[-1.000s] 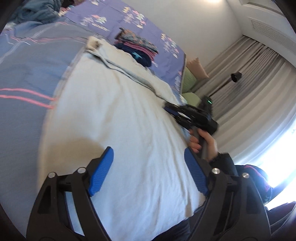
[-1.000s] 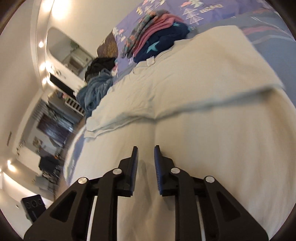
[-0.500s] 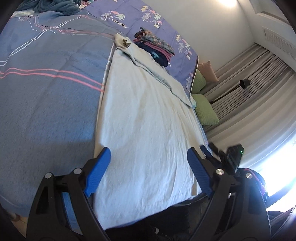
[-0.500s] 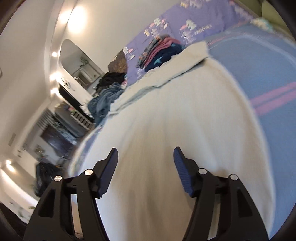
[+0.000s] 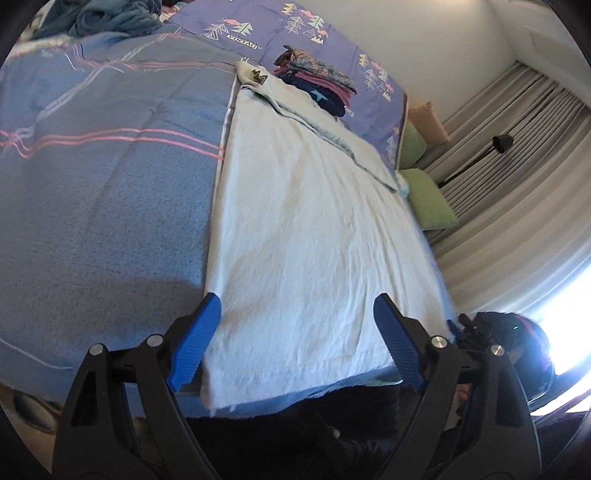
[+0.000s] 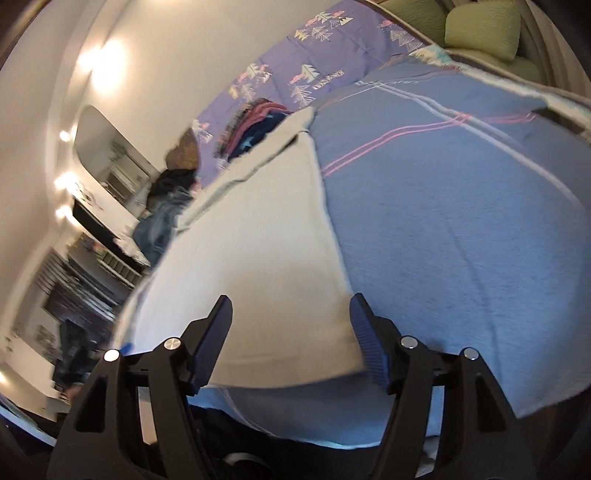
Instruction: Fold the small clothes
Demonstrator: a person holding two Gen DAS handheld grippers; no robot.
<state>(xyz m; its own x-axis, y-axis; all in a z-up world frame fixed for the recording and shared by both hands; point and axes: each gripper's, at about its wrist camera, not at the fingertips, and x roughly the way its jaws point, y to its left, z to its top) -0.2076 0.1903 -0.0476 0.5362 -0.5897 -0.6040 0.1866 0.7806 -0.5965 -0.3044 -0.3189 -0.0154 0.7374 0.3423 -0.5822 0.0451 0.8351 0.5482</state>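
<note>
Directly ahead of both released claws, the white garment point(image 5: 317, 236) is laid flat on the blue blanket point(image 5: 103, 192), long axis running away, its near hem spanned by left gripper point(image 5: 297, 334) and right gripper point(image 6: 291, 334).

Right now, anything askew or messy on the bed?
Mostly tidy. The white garment lies flat on the blue blanket, its far end folded over. The folded stack behind it looks neat. Only the crumpled denim heap at the far corner stands out. Both tongs are open, holding nothing.
</note>
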